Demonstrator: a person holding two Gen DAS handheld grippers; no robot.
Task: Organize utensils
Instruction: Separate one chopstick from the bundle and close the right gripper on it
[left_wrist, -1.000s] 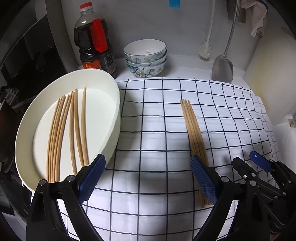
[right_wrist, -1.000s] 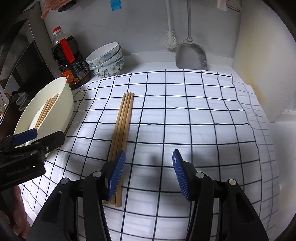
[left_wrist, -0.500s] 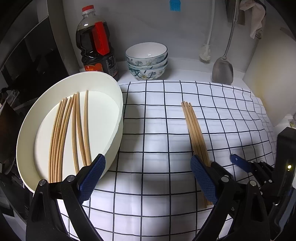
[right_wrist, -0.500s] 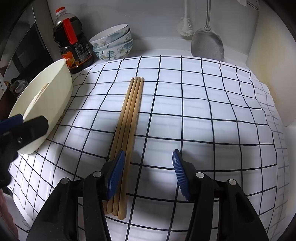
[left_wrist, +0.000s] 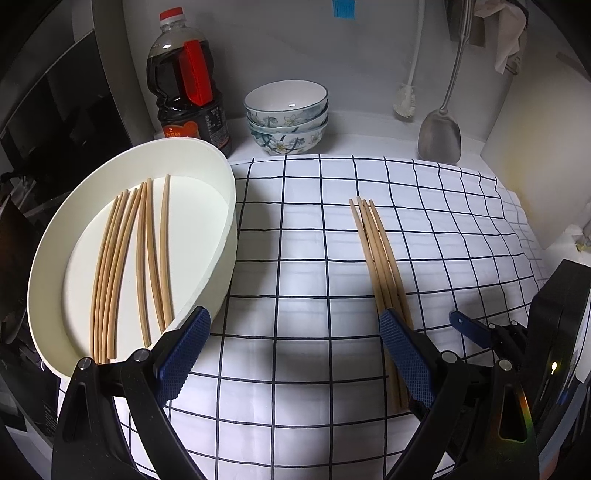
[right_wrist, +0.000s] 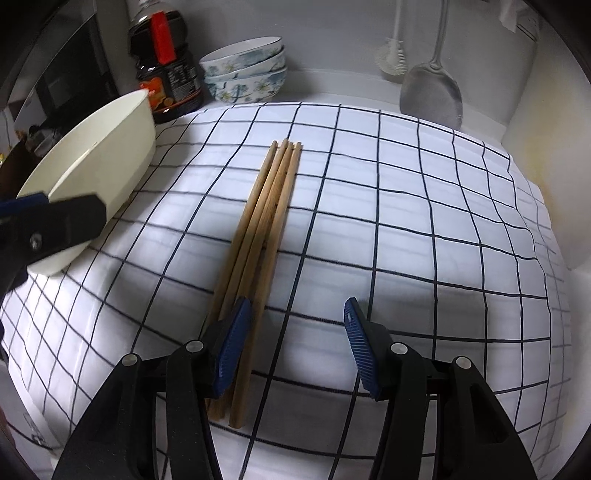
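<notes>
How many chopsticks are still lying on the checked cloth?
4, lying side by side in one bundle of chopsticks mid-cloth, near ends by the right gripper. The fingers cover those ends, so another could be hidden.

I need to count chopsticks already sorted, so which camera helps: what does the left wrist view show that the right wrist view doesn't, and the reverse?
Only the left wrist view looks into the white basin, where chopsticks lie sorted.

Only the right wrist view shows the near ends of the loose chopsticks on the cloth, beside the open right gripper.

Both show the checked cloth, stacked bowls, sauce bottle and metal spatula.
</notes>
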